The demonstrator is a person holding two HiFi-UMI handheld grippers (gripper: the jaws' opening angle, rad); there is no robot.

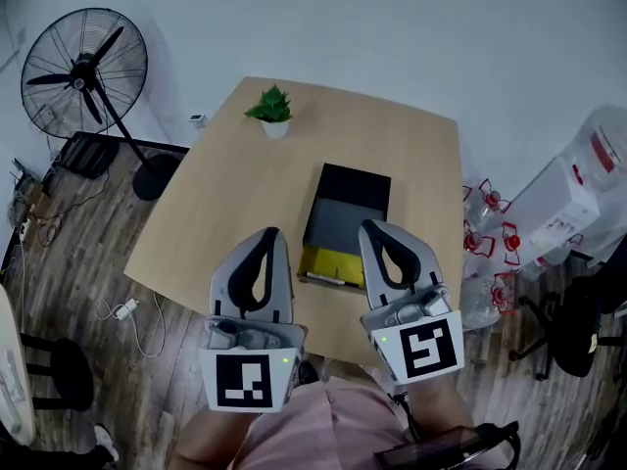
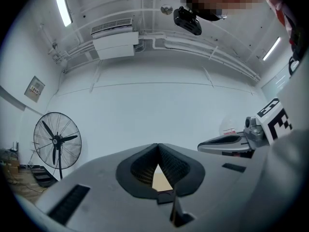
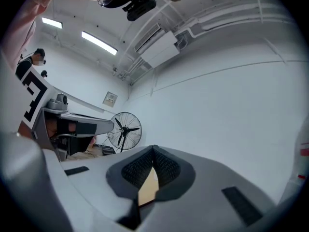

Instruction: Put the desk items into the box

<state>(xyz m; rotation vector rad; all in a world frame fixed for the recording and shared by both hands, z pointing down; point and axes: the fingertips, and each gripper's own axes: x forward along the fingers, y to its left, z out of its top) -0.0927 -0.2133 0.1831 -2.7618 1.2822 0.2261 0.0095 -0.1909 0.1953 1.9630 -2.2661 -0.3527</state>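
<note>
- A pale wooden table (image 1: 230,209) stands on dark plank flooring.
- A small potted plant (image 1: 271,111) in a white pot sits upright near its far edge.
- A dark open box (image 1: 354,185) lies mid-table.
- A flat yellow item (image 1: 330,261) lies at the box's near end.

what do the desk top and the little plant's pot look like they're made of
Desk top: pale tan, matte, even surface, so likely wood-look laminate or veneer; grain too faint to confirm. Plant pot: plain white and smooth, ceramic or plastic; too small to tell which.
</note>
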